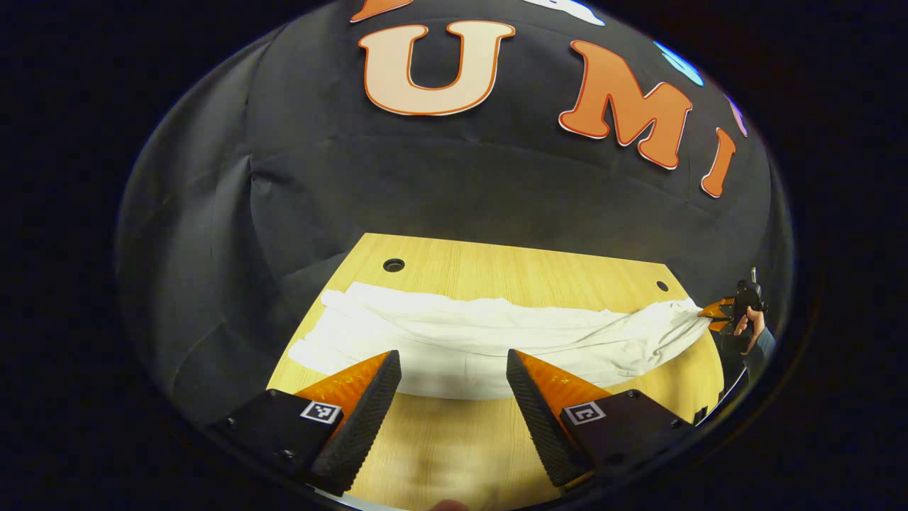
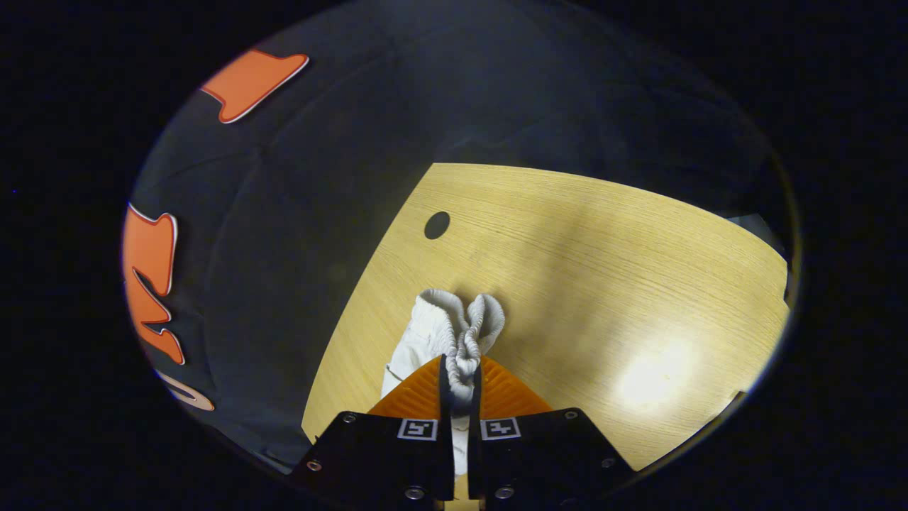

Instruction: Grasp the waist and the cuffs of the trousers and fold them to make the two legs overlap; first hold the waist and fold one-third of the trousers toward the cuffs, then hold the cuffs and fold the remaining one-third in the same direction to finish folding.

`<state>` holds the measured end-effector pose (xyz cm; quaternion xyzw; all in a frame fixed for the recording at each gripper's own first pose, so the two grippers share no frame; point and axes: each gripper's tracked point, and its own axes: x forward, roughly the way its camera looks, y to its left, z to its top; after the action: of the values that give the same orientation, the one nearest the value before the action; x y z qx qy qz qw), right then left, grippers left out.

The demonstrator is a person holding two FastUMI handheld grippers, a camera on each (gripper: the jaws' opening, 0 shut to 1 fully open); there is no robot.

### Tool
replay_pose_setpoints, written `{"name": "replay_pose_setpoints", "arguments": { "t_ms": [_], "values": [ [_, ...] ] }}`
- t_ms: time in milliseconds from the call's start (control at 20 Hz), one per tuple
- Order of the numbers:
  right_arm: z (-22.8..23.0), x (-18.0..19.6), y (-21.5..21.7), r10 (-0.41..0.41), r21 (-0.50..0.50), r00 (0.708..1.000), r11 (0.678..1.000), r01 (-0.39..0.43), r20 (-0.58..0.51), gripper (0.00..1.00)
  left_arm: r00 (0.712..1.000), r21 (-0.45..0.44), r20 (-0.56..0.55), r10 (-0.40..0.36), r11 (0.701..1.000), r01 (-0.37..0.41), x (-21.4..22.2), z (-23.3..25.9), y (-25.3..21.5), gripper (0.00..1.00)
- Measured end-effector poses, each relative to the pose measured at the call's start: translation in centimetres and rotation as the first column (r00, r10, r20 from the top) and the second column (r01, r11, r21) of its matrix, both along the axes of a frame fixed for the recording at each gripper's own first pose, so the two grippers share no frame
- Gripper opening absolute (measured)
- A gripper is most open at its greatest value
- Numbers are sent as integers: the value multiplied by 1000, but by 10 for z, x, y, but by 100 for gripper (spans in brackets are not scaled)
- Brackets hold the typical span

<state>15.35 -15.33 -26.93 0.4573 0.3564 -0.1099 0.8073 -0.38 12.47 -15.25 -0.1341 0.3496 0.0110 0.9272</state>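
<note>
Fingers of the right gripper pinch white fabric trousers at the wooden table's right edge; left gripper gapes wide, empty.

trousers: white, plain | table: pale yellow wood grain, dark round hole | wall: black cloth

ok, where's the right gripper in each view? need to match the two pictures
Left gripper view: the right gripper sits small at the far right edge, a hand behind it, pinching the end of the white trousers.
Right gripper view: it is at bottom centre, fingers closed on the gathered elastic end of the trousers.
Shared landmark: the round hole in the wooden table, and.
</note>
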Motion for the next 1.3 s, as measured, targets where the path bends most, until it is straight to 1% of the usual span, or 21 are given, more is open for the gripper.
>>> {"name": "replay_pose_setpoints", "arguments": {
  "t_ms": [50, 100, 150, 200, 350, 400, 450, 650, 900, 1100, 1300],
  "values": [
    [15, -4, -13, -2, -21, 1000, 1000, 2, 13, 8, 1000, -5, -1, -2, 1000, 2, 0, -1, 0, 100],
    [31, -7, -18, -5, -38, 1000, 999, 6, 25, 8, 1000, 1, 0, 6, 1000, -6, -1, -1, 3, 98],
    [44, -9, -14, 13, -39, 999, 999, -11, 39, 8, 1000, 7, 4, 21, 1000, -21, -1, -1, 6, 100],
    [55, -9, -17, 27, -47, 998, 999, -24, 61, 8, 1000, -1, 2, 28, 1000, -28, -4, -2, 4, 98],
    [85, -14, -31, 73, -114, 991, 992, -60, 112, 7, 999, -2, -11, 31, 1000, -31, -7, -9, 9, 98],
    [67, -11, -17, 93, -135, 987, 988, -76, 128, 8, 999, 0, -14, 32, 999, -32, -6, -12, 9, 100],
    [71, -10, -20, 107, -159, 985, 984, -84, 139, 7, 999, 1, -17, 30, 1000, -30, -6, -14, 8, 98],
    [86, -7, -16, 175, -206, 963, 970, -132, 205, 8, 999, -12, -24, 39, 999, -39, -10, -21, 13, 98],
    [96, -6, -11, 251, -267, 934, 946, -182, 253, 8, 999, -16, -29, 41, 999, -41, -15, -29, 20, 98],
    [98, -6, -6, 299, -274, 912, 936, -223, 280, 8, 999, -10, -39, 34, 999, -35, -23, -36, 32, 98],
    [100, -6, -6, 332, -265, 898, 929, -257, 290, 7, 999, 43, -38, 33, 999, -31, -18, -41, 62, 98]
  ]
}}
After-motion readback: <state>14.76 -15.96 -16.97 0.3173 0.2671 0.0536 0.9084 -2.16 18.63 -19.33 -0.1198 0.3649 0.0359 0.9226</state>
